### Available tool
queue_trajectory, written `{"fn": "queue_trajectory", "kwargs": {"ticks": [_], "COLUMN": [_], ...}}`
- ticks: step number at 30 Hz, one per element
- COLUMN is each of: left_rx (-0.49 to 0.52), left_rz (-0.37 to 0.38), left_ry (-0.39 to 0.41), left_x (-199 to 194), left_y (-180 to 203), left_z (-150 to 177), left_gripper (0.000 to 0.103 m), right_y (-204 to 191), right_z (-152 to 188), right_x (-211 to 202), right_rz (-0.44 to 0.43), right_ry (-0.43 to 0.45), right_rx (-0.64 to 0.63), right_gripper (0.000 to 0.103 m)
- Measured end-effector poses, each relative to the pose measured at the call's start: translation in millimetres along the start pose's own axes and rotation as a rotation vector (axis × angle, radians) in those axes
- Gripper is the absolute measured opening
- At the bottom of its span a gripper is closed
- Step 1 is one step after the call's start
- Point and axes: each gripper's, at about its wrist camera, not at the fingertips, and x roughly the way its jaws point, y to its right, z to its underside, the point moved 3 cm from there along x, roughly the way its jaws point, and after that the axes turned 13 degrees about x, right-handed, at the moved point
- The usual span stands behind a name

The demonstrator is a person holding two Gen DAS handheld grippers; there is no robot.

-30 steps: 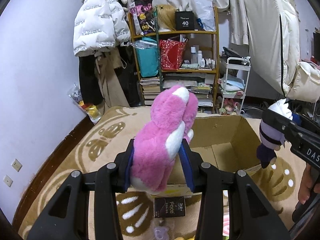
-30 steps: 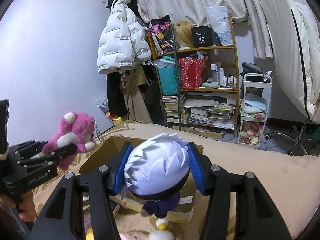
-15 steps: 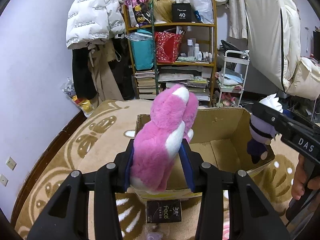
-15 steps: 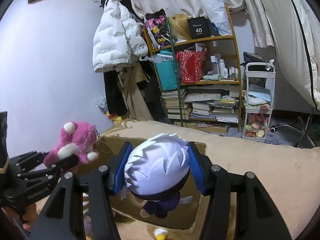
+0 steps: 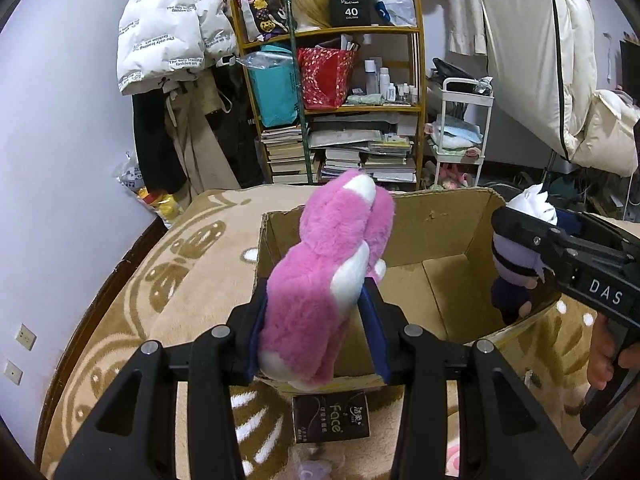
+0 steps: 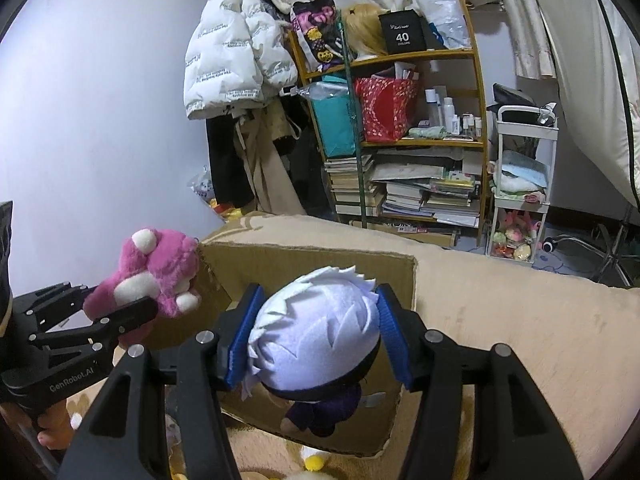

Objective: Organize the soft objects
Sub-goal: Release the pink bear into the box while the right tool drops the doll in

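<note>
Black box (image 5: pixel 351 7) reads "40"; dark packet (image 5: pixel 330 420) "Face"; right claw (image 5: pixel 520 236) "DAS".

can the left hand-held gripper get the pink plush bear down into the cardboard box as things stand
Probably yes. The left hand-held gripper, shut on the pink plush bear, sits at the near rim of the cardboard box, whose top is open and floor bare; the white-haired doll hangs at the far right side.

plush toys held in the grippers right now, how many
2: a pink bear clamped in the left gripper and a white-haired doll in the right gripper, both above the cardboard box.
</note>
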Motion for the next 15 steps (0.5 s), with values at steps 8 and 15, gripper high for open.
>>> {"fn": "queue_trajectory", "kwargs": {"ticks": [8,15], "left_rx": [-0.007,-0.008], "left_rz": [0.009,-0.02], "left_ry": [-0.015,-0.005], "left_x": [2.9,-1.6], "left_y": [-0.6,-1.3], "left_z": [3.5,4.5], "left_gripper": [0.044,0.063], "right_y": [0.4,-0.4], "right_z": [5.7,5.6], "right_x": [4.2,3.7], "right_rz": [0.009,0.012], "right_ry": [-0.026,-0.025], "right_rx": [-0.015,-0.015], "right_gripper": [0.062,0.065]}}
